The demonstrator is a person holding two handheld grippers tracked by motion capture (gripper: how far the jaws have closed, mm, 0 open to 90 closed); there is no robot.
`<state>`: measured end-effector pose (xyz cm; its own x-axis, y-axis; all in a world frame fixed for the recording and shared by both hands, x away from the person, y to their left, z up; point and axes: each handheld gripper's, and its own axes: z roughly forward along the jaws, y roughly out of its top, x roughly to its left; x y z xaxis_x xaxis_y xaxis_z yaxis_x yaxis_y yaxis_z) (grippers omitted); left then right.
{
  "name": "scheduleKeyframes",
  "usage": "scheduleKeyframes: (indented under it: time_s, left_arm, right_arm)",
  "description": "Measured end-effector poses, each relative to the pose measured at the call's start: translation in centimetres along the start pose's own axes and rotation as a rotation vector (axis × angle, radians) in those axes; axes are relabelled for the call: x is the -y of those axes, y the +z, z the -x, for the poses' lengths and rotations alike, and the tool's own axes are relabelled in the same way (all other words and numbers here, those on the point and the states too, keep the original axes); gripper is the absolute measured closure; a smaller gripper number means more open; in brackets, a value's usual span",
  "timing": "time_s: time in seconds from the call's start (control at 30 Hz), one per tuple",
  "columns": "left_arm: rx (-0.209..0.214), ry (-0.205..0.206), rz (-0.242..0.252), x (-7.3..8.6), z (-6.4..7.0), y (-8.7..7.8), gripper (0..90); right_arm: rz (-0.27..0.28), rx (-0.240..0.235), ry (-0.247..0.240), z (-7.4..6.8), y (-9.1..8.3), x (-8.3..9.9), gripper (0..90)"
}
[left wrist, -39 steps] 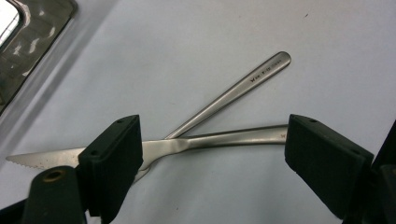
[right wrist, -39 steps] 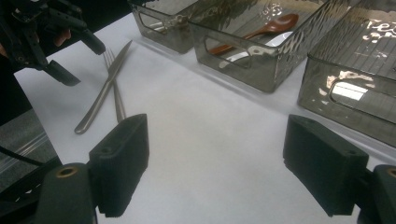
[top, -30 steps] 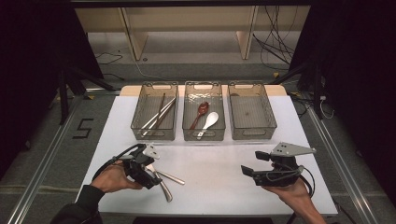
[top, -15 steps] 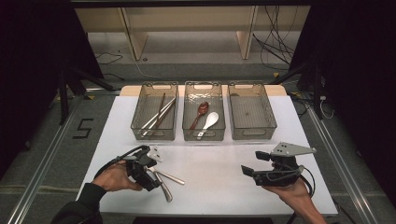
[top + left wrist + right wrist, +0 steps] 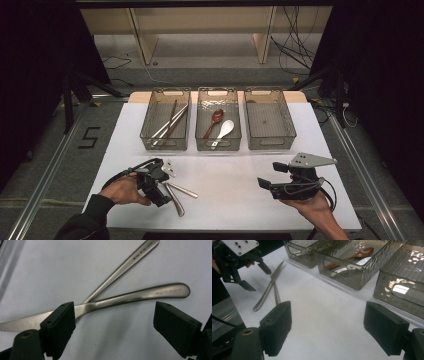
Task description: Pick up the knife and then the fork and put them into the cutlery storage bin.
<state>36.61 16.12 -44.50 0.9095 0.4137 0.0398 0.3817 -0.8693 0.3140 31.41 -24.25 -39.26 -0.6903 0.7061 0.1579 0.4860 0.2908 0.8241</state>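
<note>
The left gripper (image 5: pixel 113 325) is hovering with jaws spread wide over a knife (image 5: pixel 105 302) crossing a fork (image 5: pixel 275 287) on the white table (image 5: pixel 230 175); the fork's tines are showing in the right gripper view. The right gripper (image 5: pixel 327 327) is also gaping, holding nothing, well apart from them

Black blocky pads with small screw holes front the left gripper (image 5: pixel 113 327). The right gripper (image 5: pixel 270 186) carries a grey three-cornered plate, a black cable looping behind it. A dark sleeve (image 5: pixel 85 222) covers the left forearm.

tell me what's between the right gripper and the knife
Only bare white table. In the high view nothing lies between the right gripper and the knife, which crosses a fork under the open left gripper.
</note>
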Motion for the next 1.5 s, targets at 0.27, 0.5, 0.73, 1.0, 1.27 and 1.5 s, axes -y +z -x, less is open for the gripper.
scheduleKeyframes:
  time_s: [0.27, 0.5, 0.73, 1.0, 1.27, 1.5]
  left_arm:
    - [-0.024, 0.014, -0.024, 0.1, -0.3, 0.3, 18.7]
    - [-0.043, 0.068, -0.057, 0.0, -0.3, 0.7, 18.7]
    - [-0.060, 0.106, -0.060, -0.3, -0.4, 1.1, 19.9]
    - [-0.056, 0.141, -0.078, -0.4, -0.8, 1.6, 22.2]
    - [-0.028, 0.186, -0.081, -0.5, -1.0, 2.0, 22.5]
    - [-0.019, 0.228, -0.092, -1.2, -1.3, 2.6, 23.6]
  right_arm:
    - [-0.001, -0.001, 0.002, 0.2, -0.1, 0.0, 23.6]
    - [-0.001, -0.003, 0.002, 0.1, -0.1, 0.0, 23.7]
    - [-0.007, -0.008, 0.001, 0.0, 0.1, -0.1, 23.7]
    - [-0.004, -0.006, 0.007, 0.1, 0.0, 0.0, 23.7]
    - [-0.004, -0.004, 0.008, 0.2, 0.0, 0.0, 23.8]
    - [-0.009, -0.005, 0.007, 0.1, 0.1, 0.0, 23.9]
